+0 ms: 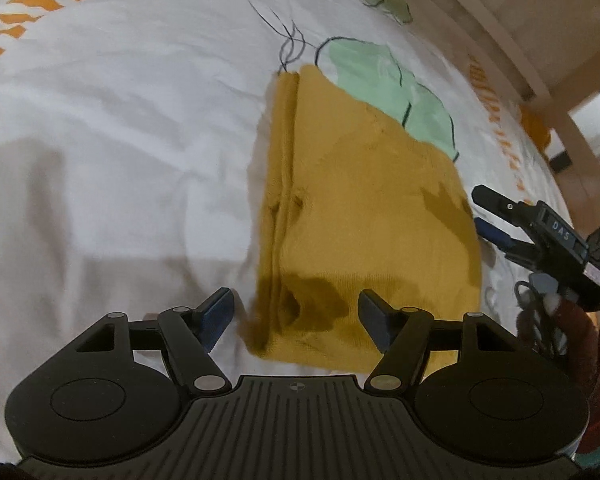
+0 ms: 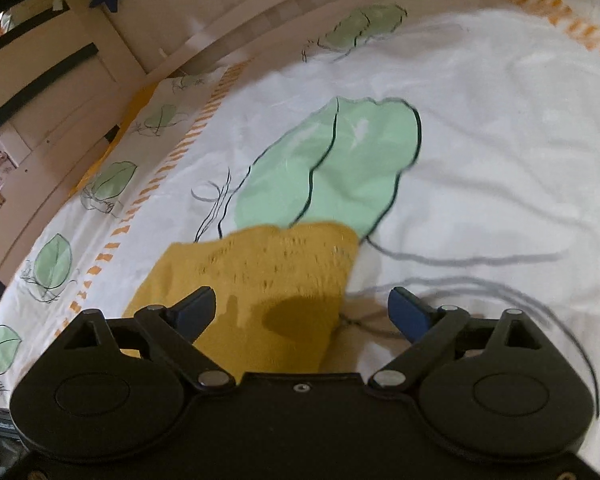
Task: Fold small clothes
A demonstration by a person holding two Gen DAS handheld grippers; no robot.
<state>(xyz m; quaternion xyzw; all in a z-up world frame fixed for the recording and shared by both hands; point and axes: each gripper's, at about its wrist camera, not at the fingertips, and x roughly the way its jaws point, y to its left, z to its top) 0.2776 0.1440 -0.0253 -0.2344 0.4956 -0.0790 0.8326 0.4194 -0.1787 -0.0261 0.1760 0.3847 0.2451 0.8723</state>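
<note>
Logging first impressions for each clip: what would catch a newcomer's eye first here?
The mustard-yellow garment, folded into a rough rectangle, lies on the white bedsheet and covers part of a large printed green leaf. Both black grippers stand with open jaws, holding nothing: the left gripper at its near edge, the right gripper over a corner.

Knit cloth on printed cotton bedding

Mustard garment: matt, ribbed knit. Bedsheet: smooth, creased white cloth. Left tongs: matt black plastic.
</note>
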